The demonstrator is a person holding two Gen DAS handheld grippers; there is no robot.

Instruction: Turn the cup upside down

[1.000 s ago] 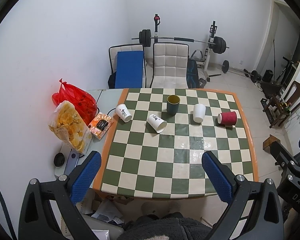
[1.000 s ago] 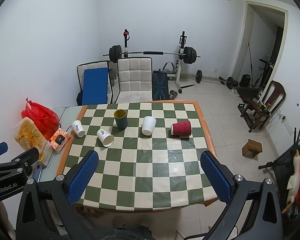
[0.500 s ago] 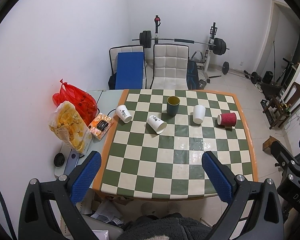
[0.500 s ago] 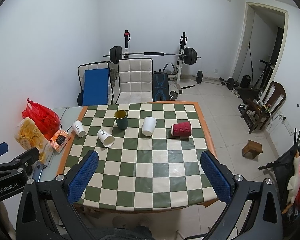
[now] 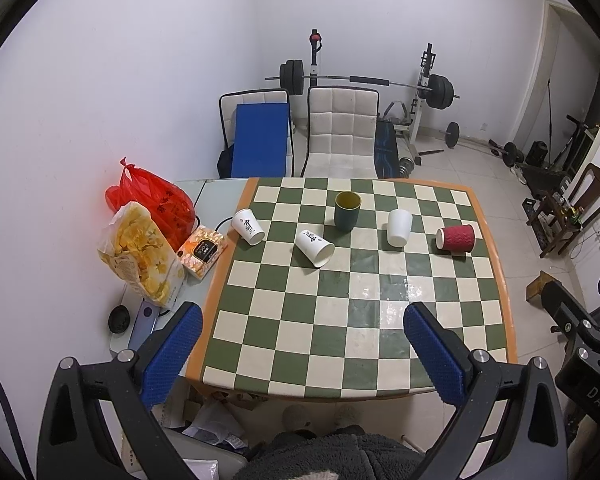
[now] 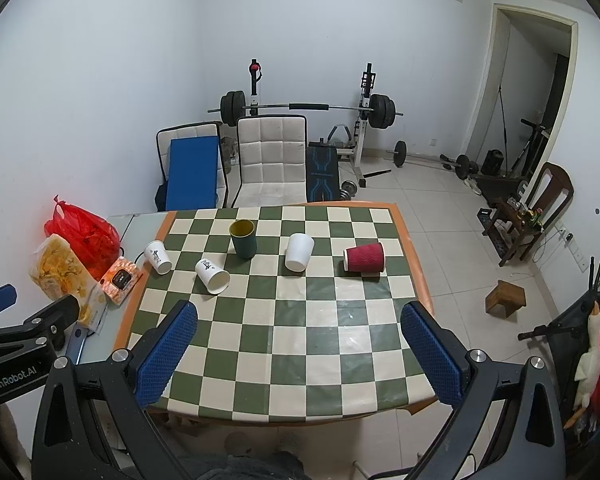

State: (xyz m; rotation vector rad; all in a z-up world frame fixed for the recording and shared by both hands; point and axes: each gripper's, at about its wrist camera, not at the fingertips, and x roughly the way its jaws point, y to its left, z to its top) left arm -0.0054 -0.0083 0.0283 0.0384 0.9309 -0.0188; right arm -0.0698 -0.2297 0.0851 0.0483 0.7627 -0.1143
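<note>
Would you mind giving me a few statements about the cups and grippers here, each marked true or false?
1. The dark green cup stands upright with its mouth up. True.
2. The red ribbed cup stands upright. False: it lies on its side on the checkered table.
3. The left gripper is shut on a cup. False: it is open and holds nothing, well short of the cups.
4. The right gripper is open and empty. True.
5. The plain white cup lies between the dark green cup and the red ribbed cup. True.
</note>
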